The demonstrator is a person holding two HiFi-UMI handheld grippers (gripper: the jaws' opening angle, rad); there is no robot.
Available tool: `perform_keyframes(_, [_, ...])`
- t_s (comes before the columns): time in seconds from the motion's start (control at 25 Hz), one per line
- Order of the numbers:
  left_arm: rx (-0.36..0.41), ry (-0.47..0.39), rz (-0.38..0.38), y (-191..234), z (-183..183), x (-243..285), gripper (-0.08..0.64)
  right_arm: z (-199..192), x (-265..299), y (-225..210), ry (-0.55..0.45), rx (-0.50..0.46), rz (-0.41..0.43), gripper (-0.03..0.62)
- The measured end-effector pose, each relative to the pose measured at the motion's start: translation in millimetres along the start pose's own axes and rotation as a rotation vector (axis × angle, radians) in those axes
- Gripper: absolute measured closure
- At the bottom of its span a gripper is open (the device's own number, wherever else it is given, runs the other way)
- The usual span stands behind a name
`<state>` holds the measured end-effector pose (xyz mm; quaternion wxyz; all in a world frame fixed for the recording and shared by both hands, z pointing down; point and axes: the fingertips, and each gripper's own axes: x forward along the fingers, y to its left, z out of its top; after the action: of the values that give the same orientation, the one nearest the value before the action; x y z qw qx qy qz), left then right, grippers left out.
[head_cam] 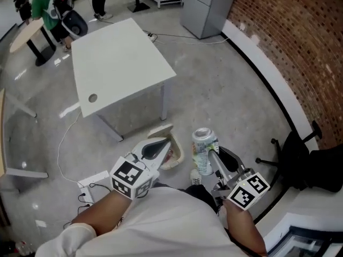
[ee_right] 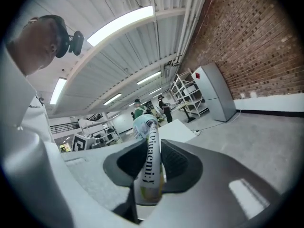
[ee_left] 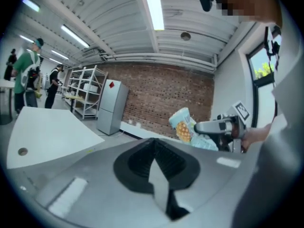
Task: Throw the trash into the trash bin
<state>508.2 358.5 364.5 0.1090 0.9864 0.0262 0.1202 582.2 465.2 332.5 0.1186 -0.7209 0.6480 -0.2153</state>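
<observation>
My right gripper (head_cam: 210, 157) is shut on a crushed drink can (head_cam: 202, 143), silver-topped with green and yellow print, and holds it upright at the lower middle of the head view. The can (ee_right: 149, 170) fills the gap between its pads (ee_right: 178, 163). Left of it, my left gripper (head_cam: 161, 146) has its jaws together, and a thin pale scrap (ee_left: 159, 184) shows pinched between the pads. Beneath that gripper's tip a cream open-topped bin (head_cam: 177, 143) stands on the floor with something reddish inside. The left gripper view also shows the can (ee_left: 183, 125).
A white table (head_cam: 118, 63) stands ahead on the left, with a power strip and cables (head_cam: 91, 183) on the floor near it. A grey cabinet (head_cam: 206, 4) and brick wall (head_cam: 300, 36) close the right side. A black chair (head_cam: 305, 159) sits at the right. People (head_cam: 45, 4) stand far left.
</observation>
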Motion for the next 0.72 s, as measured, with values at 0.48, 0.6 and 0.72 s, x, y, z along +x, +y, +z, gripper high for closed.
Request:
perform_keyframes(0.48, [-0.151,-0.062,0.389,10,2,37,0.557,35,54,-66,0.21,-0.074,0.342,0.5])
perform_keyframes(0.6, [-0.177,-0.06,0.459,8,-6,44,0.557,36,59,-83,0.244,-0.066,0.383,0.5])
perform_keyframes(0.72, [-0.209,-0.057,0.544,4,-17,44,0.557,29,64,-97,0.306,-0.071,0.437,0.5])
